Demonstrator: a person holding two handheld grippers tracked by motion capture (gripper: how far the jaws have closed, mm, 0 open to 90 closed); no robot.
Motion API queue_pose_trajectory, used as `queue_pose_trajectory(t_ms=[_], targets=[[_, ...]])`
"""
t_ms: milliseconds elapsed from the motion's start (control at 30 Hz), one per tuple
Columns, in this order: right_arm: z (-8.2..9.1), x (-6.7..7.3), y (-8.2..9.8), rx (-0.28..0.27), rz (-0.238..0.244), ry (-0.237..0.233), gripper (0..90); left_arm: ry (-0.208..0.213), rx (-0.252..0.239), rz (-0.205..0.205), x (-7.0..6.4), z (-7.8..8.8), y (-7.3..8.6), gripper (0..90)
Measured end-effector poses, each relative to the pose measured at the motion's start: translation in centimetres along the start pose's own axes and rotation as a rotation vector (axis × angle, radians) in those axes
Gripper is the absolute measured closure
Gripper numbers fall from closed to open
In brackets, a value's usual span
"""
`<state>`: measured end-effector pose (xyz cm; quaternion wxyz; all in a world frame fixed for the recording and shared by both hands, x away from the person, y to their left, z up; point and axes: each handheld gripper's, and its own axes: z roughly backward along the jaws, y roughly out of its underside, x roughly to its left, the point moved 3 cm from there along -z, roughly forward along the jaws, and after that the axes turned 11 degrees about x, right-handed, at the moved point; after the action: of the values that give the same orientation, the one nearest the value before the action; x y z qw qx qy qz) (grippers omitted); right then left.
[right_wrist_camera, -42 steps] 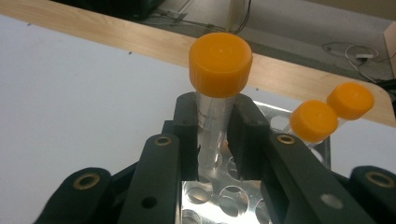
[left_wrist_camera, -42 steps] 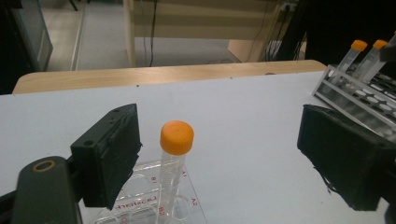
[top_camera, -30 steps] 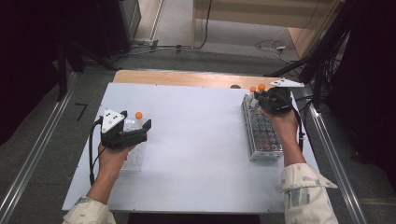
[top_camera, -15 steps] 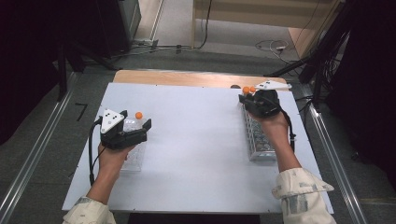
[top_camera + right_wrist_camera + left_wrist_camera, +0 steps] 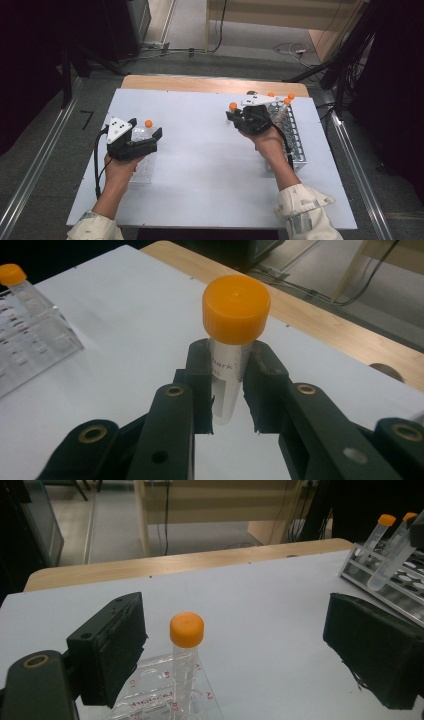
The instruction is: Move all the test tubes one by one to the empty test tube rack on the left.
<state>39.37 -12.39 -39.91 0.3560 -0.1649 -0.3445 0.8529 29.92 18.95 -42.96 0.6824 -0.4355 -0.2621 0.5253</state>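
the work in hand looks like moving orange-capped tubes from the metal rack (image 5: pixel 290 132) at the right side of the bench (image 5: pixel 210 190) into the clear plastic rack (image 5: pixel 142 167) at the left side.

done so far, as i judge it: one capped tube (image 5: pixel 186 645) already stands upright in the clear rack, in a hole near its far end; the printed labels beside it are too small to trust. a second tube (image 5: pixel 232 340) is out of the metal rack: the right gripper (image 5: pixel 239 120) has its jaws clenched on the clear body just below the orange cap, and holds it upright above the bench, between the two racks but nearer the metal one.

the left gripper (image 5: pixel 145 135) sits over the clear rack with its jaws released and spread wide. the standing tube is between them, and neither pad touches it.

left to do: carry the held tube across the open bench, line it up over a free hole in the clear rack, lower it in and let go. at least two more capped tubes (image 5: pixel 288 100) stand at the far end of the metal rack, so i take the job to be at an early stage, with most transfers ahead. how many holes of the clear rack are free i cannot tell.
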Motion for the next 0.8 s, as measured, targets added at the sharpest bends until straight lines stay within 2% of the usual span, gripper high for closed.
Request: queue_pose_trajectory(t_ms=[533,800], targets=[[-2.1,4.0,0.0,0.016,0.042,-0.098,72.2,0.014,-0.006,-0.004,-0.1,0.2,0.0,12.0],[-2.8,5.2,0.0,0.024,0.058,-0.122,72.2,0.030,-0.008,-0.002,-0.6,0.1,-0.1,12.0]])
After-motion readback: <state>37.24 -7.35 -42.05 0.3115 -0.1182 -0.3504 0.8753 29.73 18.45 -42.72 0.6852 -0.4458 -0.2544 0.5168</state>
